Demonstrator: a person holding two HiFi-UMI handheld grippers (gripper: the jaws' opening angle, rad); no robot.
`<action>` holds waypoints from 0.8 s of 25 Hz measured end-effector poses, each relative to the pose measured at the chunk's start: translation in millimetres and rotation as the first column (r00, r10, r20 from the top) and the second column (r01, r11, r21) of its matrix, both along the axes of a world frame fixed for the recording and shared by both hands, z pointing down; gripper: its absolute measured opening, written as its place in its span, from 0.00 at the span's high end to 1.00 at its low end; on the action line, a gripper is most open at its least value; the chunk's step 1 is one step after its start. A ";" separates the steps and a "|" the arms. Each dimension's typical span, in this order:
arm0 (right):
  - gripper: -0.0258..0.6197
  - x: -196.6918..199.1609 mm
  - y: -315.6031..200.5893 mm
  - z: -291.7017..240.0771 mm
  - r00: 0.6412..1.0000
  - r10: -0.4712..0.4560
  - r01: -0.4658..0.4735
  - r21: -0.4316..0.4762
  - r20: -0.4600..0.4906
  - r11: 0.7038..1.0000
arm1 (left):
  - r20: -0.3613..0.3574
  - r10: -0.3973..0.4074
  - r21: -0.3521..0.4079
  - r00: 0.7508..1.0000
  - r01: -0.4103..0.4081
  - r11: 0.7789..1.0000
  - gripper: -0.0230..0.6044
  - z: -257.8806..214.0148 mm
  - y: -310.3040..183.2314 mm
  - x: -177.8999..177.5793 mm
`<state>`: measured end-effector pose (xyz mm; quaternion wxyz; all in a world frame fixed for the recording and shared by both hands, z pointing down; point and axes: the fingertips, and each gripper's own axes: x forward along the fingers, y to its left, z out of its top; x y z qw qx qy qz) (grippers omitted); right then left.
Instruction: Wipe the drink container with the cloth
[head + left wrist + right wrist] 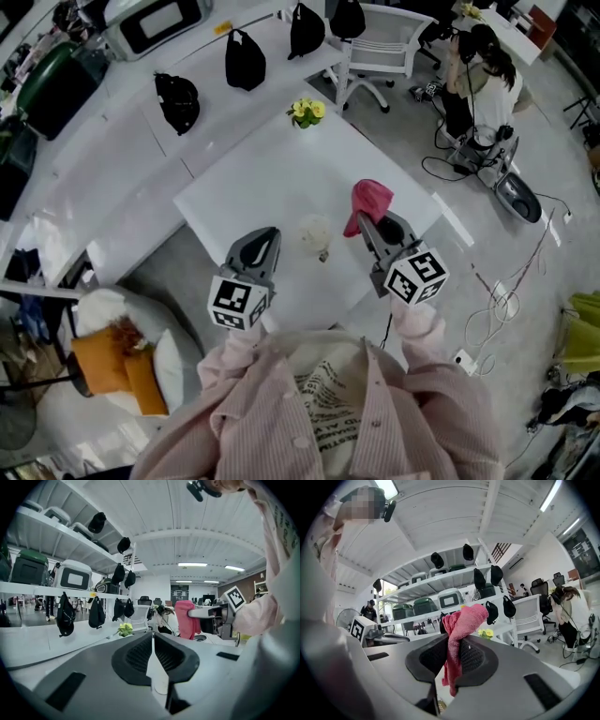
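Pink cloth (461, 620), pinched through a narrow fold by my right tongs (451, 644), whose jaws are closed on it; most of the fabric bunches loose above the jaws and a tail hangs below them. My left tongs (153, 639) have their jaws pressed together with nothing between them. The drink container (316, 234), pale and translucent, rests on the white bench (253, 187) between the two tongs and below them, touched by neither; whether it stands upright I cannot tell.

Likely faults, as I judge them: the container is unheld and looks light, so a wiping stroke from one side could shove it across the bench or tip it; my left tongs must open before they can steady it, and a hurried grip might knock it; the cloth, held by so little, may drag out of the jaws once it rubs; the loose bunch could hide the contact from me.

Pose: both tongs are held above the bench, pointing nearly level and away from me, one on each side of the container.
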<state>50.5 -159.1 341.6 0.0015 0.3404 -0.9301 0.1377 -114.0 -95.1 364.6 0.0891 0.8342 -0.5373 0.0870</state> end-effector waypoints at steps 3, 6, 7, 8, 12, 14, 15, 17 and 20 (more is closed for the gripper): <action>0.90 8.1 9.1 -9.8 1.000 0.020 -0.020 0.009 0.019 1.000 | 0.001 -0.012 0.018 1.000 0.012 1.000 0.94 -9.4 3.7 -5.1; 0.90 15.2 14.0 -17.5 0.998 0.043 -0.043 0.010 0.054 0.999 | 0.007 -0.021 0.040 1.000 0.021 0.999 0.95 -19.5 6.5 -10.9; 0.90 17.8 15.6 -19.5 0.997 0.051 -0.051 0.012 0.060 0.999 | 0.010 -0.025 0.048 1.000 0.024 0.999 0.95 -22.5 7.8 -12.5; 0.90 20.8 17.3 -21.5 0.996 0.059 -0.060 0.015 0.066 0.998 | 0.014 -0.029 0.056 0.999 0.028 0.998 0.95 -25.4 9.3 -14.2; 0.90 32.4 23.5 -29.7 0.993 0.094 -0.096 0.031 0.074 0.995 | 0.018 -0.048 0.078 0.999 0.047 0.996 0.95 -33.7 14.2 -22.2; 0.90 36.3 25.0 -32.8 0.992 0.105 -0.108 0.038 0.073 0.993 | 0.018 -0.056 0.085 0.998 0.054 0.995 0.95 -36.7 15.1 -25.9; 0.90 38.0 25.5 -34.1 0.991 0.109 -0.113 0.041 0.072 0.993 | 0.014 -0.059 0.089 0.998 0.058 0.994 0.95 -38.0 15.4 -27.4; 0.90 41.5 26.6 -35.7 0.990 0.119 -0.122 0.046 0.074 0.991 | 0.003 -0.061 0.097 0.998 0.061 0.993 0.96 -40.1 16.2 -29.0; 0.90 45.7 28.2 -37.9 0.987 0.133 -0.138 0.050 0.087 0.989 | -0.001 -0.061 0.102 0.998 0.061 0.993 0.96 -41.7 17.5 -29.4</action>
